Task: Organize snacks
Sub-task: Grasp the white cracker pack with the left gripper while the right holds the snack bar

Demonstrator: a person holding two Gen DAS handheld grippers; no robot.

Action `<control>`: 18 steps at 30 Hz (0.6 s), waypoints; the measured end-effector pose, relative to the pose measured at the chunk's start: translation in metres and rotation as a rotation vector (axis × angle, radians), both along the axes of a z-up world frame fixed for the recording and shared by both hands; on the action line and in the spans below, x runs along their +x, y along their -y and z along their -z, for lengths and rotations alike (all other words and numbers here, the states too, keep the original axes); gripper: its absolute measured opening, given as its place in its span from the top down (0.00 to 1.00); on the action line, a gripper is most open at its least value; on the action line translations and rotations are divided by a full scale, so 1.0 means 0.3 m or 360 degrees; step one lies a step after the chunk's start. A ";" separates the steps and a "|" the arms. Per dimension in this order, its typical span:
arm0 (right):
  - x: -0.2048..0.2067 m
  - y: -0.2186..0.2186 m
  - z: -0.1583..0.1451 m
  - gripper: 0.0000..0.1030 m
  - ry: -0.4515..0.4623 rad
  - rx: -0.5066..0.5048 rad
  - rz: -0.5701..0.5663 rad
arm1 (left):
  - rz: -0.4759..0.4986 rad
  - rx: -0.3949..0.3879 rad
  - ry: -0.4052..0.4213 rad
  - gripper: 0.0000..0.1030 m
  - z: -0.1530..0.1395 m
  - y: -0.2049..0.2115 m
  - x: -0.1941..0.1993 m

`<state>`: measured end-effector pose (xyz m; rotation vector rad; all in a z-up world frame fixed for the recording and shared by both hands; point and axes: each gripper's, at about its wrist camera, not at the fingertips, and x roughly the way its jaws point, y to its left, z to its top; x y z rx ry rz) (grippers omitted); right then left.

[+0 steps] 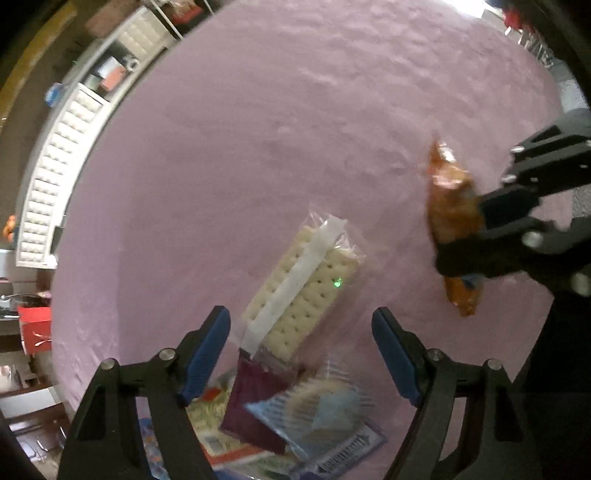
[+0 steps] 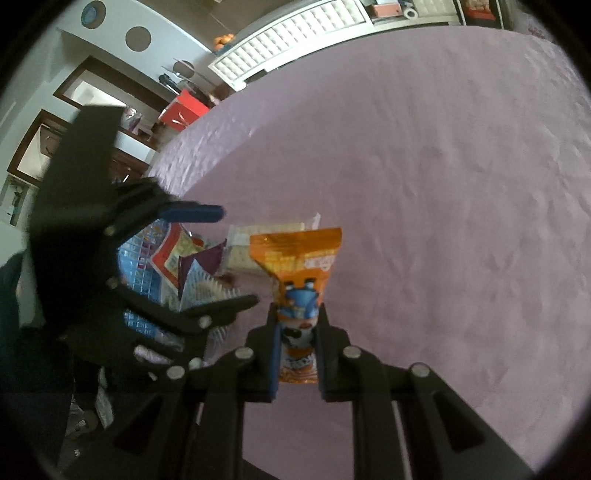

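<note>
The left gripper (image 1: 301,354) points straight down at a lilac bedspread (image 1: 295,129), its blue-padded fingers (image 1: 207,354) spread wide with nothing pressed between them. Directly below the gap lies a clear-wrapped pack of crackers (image 1: 306,284) with a white strip down its middle, set at a slant on the bedspread. Its near end rests on a loose pile of snacks (image 1: 295,417): a dark purple packet, a pale blue wrapper and a red-and-white bag, overlapping one another.

The right gripper (image 2: 297,332) tilts downward, less steeply than the left, and its fingers stand narrow, clamped on the lower part of an orange snack packet (image 2: 295,266). The packet stands upright between the pads, its printed top rising above them, held clear of the bedspread and just to the right of the pile. From the left wrist camera, the same packet (image 1: 450,206) shows to the right of the crackers, apart from them, with the black fingers gripping it from the right.

A white tufted headboard (image 2: 295,33) runs along the far edge of the bed.
</note>
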<state>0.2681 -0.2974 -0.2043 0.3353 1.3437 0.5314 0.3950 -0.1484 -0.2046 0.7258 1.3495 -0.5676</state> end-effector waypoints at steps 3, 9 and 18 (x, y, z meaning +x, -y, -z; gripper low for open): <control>-0.004 -0.004 0.011 0.81 -0.0055 0.0051 -0.0019 | 0.0082 -0.0012 -0.0052 0.24 0.032 0.006 0.026; 0.005 -0.012 0.024 0.81 -0.0054 0.0006 0.0021 | 0.0127 -0.0059 -0.0097 0.43 0.058 -0.007 0.061; -0.027 -0.087 -0.022 0.81 0.0043 -0.0189 0.0023 | 0.0101 -0.0098 0.0073 0.52 -0.002 -0.048 0.006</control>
